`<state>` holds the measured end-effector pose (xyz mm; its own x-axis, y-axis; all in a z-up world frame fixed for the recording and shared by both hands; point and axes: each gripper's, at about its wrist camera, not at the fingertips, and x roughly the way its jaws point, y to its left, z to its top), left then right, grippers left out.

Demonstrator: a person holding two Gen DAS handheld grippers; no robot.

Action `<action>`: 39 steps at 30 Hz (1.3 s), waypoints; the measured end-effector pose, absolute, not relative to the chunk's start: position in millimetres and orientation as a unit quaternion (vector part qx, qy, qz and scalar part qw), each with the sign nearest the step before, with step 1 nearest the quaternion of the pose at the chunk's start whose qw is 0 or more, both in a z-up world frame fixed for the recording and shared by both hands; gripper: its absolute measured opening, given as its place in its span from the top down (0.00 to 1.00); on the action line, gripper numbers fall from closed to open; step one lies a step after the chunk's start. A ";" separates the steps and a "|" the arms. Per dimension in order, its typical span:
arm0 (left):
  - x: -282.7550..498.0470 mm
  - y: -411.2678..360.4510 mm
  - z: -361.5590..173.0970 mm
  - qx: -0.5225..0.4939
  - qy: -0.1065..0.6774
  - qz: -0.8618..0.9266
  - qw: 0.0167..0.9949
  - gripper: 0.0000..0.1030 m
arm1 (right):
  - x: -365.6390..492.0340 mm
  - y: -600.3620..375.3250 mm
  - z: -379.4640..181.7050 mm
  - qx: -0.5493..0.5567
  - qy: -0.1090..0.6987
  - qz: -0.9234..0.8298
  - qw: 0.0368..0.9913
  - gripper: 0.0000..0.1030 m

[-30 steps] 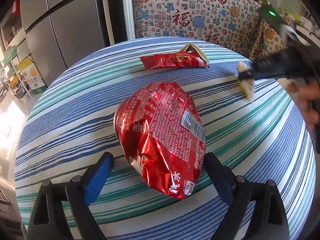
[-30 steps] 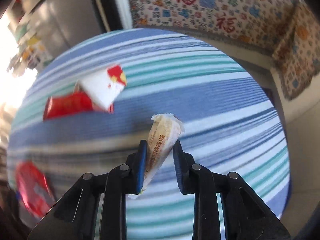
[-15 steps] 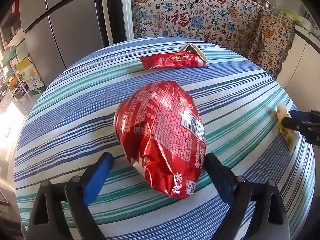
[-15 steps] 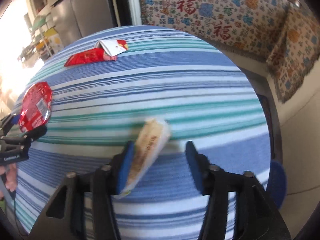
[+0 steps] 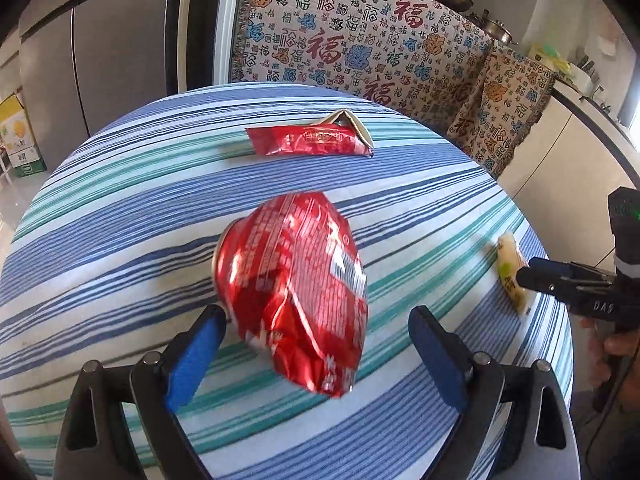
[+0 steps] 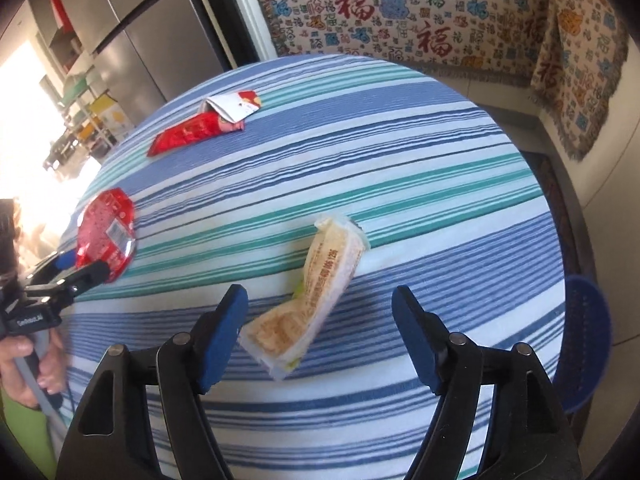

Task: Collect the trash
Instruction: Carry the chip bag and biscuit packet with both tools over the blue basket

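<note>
A crumpled red foil snack bag (image 5: 296, 288) lies on the striped round table (image 5: 120, 200), between the open jaws of my left gripper (image 5: 316, 340). It also shows in the right wrist view (image 6: 106, 232). A cream snack wrapper (image 6: 312, 292) lies on the table near its right edge, between the open jaws of my right gripper (image 6: 320, 320), touching neither pad; it also shows in the left wrist view (image 5: 512, 276). A flat red sachet (image 5: 308, 142) with a folded white card (image 6: 234, 106) lies at the far side.
A blue bin (image 6: 584, 340) stands on the floor below the table's right edge. Patterned cloths (image 5: 360, 40) hang behind the table. A grey fridge (image 5: 100, 32) stands at back left. Shelves with boxes (image 6: 100, 116) are at left.
My right gripper carried the cream wrapper toward the table's right edge, then opened and let it go onto the cloth. My left gripper stayed open around the red bag.
</note>
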<state>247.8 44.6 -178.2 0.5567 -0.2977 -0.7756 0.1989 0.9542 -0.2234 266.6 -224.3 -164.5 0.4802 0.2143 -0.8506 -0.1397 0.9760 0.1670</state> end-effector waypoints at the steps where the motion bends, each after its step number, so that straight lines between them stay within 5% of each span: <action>1: 250.9 43.6 -178.1 -0.051 0.449 -0.132 0.882 0.08 | 269.0 -222.2 -166.9 0.034 0.501 0.097 0.859 0.38; 3: 251.2 45.5 -175.6 -0.052 0.444 -0.121 0.887 0.09 | 268.6 -222.8 -167.6 0.034 0.505 0.098 0.857 0.71; 4: 250.1 47.6 -173.6 -0.057 0.440 -0.119 0.888 0.13 | 266.5 -224.2 -166.1 0.035 0.503 0.095 0.858 0.76; 5: 249.5 49.8 -172.0 -0.062 0.437 -0.121 0.889 0.20 | 263.5 -226.1 -163.3 0.029 0.499 0.089 0.862 0.79; 6: 249.5 51.4 -171.3 -0.065 0.439 -0.120 0.888 0.42 | 261.2 -227.9 -161.3 0.025 0.494 0.087 0.865 0.91; 28: 226.4 19.8 -148.3 -0.069 0.419 -0.139 0.895 0.55 | 233.9 -255.7 -136.2 0.030 0.467 0.107 0.877 0.91; 39: 221.5 -107.2 -97.4 -0.022 0.397 -0.226 0.889 0.55 | 205.7 -369.8 -102.6 0.066 0.447 0.026 0.892 0.91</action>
<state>221.5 -107.2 -97.4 0.5820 -0.4203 -0.6961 0.3848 0.8965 -0.2196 205.7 -369.8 -102.6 0.5990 0.1053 -0.7938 0.0129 0.9899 0.1410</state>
